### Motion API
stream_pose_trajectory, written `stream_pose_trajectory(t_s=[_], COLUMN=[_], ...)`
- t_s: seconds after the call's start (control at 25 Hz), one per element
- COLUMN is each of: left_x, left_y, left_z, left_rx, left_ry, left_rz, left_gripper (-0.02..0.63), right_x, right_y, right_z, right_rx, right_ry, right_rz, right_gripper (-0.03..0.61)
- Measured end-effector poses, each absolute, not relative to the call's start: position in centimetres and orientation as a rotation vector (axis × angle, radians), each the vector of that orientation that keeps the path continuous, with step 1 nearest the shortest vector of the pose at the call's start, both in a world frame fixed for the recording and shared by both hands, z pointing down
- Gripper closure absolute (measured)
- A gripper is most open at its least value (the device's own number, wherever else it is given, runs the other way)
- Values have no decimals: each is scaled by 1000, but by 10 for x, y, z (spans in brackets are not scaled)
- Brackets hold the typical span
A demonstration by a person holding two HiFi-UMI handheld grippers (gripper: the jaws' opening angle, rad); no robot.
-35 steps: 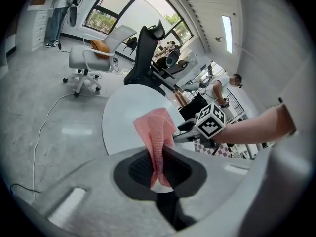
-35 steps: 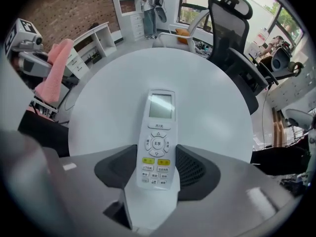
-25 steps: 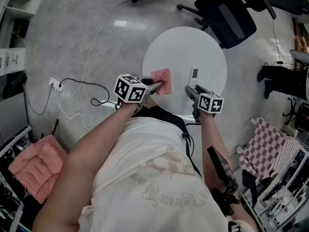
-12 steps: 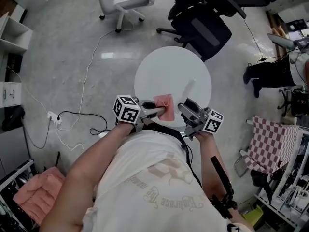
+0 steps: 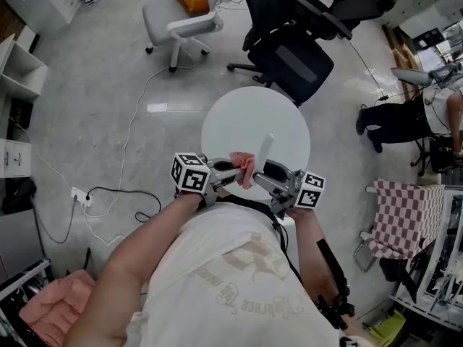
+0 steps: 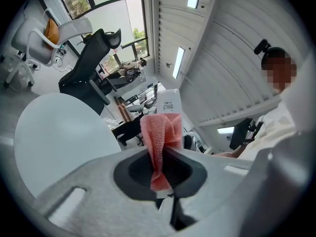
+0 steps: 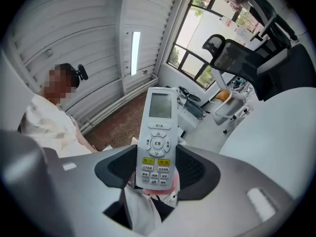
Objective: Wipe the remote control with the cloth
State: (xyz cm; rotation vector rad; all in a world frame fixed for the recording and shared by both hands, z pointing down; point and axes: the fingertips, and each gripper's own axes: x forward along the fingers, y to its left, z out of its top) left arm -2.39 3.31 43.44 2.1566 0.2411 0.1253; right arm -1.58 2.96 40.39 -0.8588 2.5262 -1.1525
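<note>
Both grippers are raised above the round white table point(image 5: 239, 118) and face each other. My left gripper point(image 5: 236, 170) is shut on a pink cloth point(image 5: 244, 165), which bunches up between its jaws point(image 6: 159, 137). My right gripper point(image 5: 260, 172) is shut on the lower end of a white remote control point(image 5: 267, 147), which stands upright. In the right gripper view the remote point(image 7: 158, 132) shows its screen and buttons, with the pink cloth point(image 7: 174, 181) just behind its bottom end. In the left gripper view the remote's back point(image 6: 168, 102) rises right behind the cloth.
A black office chair point(image 5: 289, 53) stands beyond the table, and a white chair with an orange cushion point(image 5: 184, 13) further left. Cables point(image 5: 108, 186) trail on the floor at left. A chequered cloth point(image 5: 405, 215) and racks stand at right, where a person's legs point(image 5: 391, 121) show.
Both grippers rose off the table. The right one lifted the remote and tipped it upright. The left one lifted the cloth and brought it against the remote.
</note>
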Motion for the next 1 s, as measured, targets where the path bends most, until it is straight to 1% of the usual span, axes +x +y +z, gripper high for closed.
stream_pose_trajectory(t_s=[0.36,0.64,0.76,1.0], left_x=[-27,-30,-31,-27], left_y=[-10,-43,-36,11], left_z=[394,379,385,425], left_rx=[2183,2181,2184,2121], left_ry=[229,184,181,220], left_rz=[-43,-120,-92,84], left_gripper=[594,594,594,595], right_x=[-47,-52,-51,-40], right_y=[54,64,66,50], right_z=[419,428,435,430], right_rx=[-810,-774,-792,-836], right_ry=[2726,2823,2823,2712], right_rz=[-1204,-1241,-1266,-1260], right_gripper=[327,328,328,328])
